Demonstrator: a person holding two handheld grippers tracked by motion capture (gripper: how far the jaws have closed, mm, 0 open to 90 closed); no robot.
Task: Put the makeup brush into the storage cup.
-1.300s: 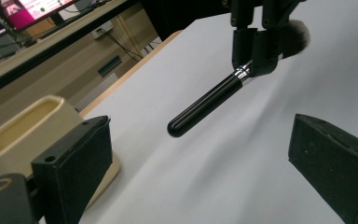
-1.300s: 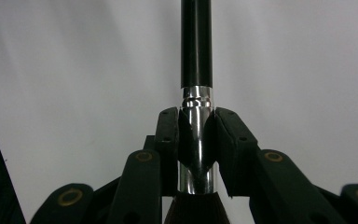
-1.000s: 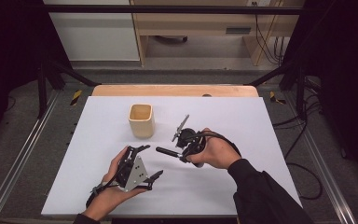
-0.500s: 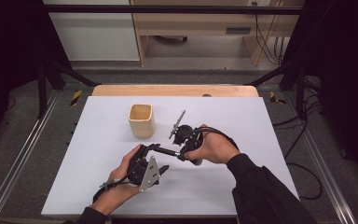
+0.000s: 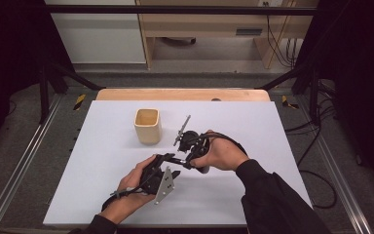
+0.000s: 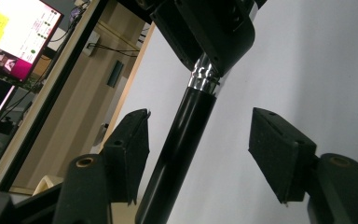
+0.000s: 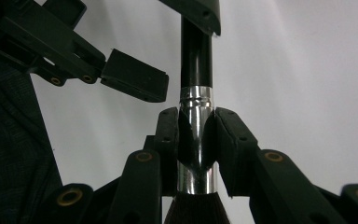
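Note:
A make-up brush point(image 7: 196, 51) has a black handle and a silver ferrule point(image 7: 195, 135). My right gripper point(image 7: 196, 140) is shut on that ferrule, and the brush's dark bristles show at its base. In the high view the right gripper point(image 5: 191, 152) holds the brush point(image 5: 174, 159) low over the white table, handle pointing left. My left gripper point(image 6: 200, 151) has its jaws on either side of the black handle point(image 6: 179, 149) and they have just been closing. The left pad point(image 6: 133, 149) is close beside the handle and the right pad point(image 6: 275, 149) stands well off. The left gripper point(image 5: 168, 160) is open.
A tan wooden cup point(image 5: 148, 126) stands upright on the white tabletop point(image 5: 272, 126), just behind and left of the grippers. A wooden strip runs along the table's far edge. Black frame posts flank the table. A lit monitor point(image 6: 18, 37) sits off to the side.
The left hand has slid right and forward until its jaws straddle the brush handle, and those jaws have narrowed. The right hand with the brush has stayed in place.

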